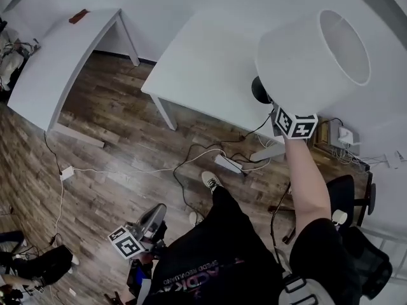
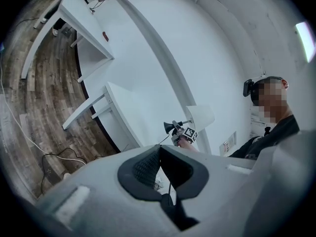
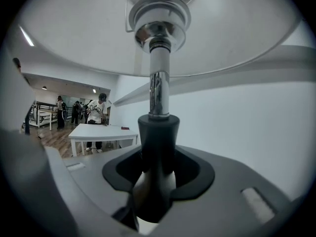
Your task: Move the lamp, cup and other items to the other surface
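Observation:
A lamp with a white drum shade (image 1: 318,53) and a black base (image 1: 259,89) hangs in the air above the right end of a white table (image 1: 203,56). My right gripper (image 1: 280,116) is shut on its black stem, just below the chrome rod (image 3: 158,90). That stem fills the gap between the jaws of the right gripper (image 3: 157,149), under the shade (image 3: 163,28). Low at my left side, over the wood floor, my left gripper (image 1: 151,220) is shut with nothing in it. The left gripper view looks past the left gripper (image 2: 159,151) at the lifted lamp (image 2: 200,116).
A second white table (image 1: 57,56) stands at the left with a small reddish item (image 1: 79,16) on it. Cables and a power strip (image 1: 227,162) lie on the floor by my feet. A black chair (image 1: 346,196) is at the right. People stand by a far table (image 3: 101,131).

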`<state>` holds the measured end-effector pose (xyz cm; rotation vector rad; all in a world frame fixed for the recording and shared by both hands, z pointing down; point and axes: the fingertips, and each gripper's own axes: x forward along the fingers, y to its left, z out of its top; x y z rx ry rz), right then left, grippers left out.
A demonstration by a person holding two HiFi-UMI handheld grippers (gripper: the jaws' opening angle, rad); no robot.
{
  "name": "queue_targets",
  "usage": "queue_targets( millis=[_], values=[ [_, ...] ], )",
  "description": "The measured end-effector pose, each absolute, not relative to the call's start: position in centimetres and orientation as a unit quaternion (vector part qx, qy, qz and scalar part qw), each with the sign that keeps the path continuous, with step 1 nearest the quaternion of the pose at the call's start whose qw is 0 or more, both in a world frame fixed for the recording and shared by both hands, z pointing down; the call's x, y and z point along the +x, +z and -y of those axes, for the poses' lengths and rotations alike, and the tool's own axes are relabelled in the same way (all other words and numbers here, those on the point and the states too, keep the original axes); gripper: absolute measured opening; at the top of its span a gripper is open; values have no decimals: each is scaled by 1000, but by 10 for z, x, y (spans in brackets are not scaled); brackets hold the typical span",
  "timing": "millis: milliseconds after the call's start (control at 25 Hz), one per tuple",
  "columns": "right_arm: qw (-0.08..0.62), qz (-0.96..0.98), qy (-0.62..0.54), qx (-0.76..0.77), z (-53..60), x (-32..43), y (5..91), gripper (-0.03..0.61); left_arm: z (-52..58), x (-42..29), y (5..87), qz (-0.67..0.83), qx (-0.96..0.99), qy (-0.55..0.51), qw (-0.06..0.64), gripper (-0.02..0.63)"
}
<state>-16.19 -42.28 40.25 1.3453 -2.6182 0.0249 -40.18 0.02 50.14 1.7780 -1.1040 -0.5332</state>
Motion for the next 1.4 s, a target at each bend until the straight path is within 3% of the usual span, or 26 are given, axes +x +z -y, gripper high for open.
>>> queue_targets(
  millis=[640, 1000, 1400],
  values=[
    [104, 799, 34, 591, 242, 43, 375, 158, -20, -324, 483, 308, 803, -157, 485, -2],
    [92, 729, 47, 676, 146, 176, 372, 160, -9, -228, 479, 209, 839, -95, 493, -2],
    [114, 675, 57, 727, 54, 322, 378, 159, -5, -68, 472, 109, 857, -55, 500, -2]
  ],
)
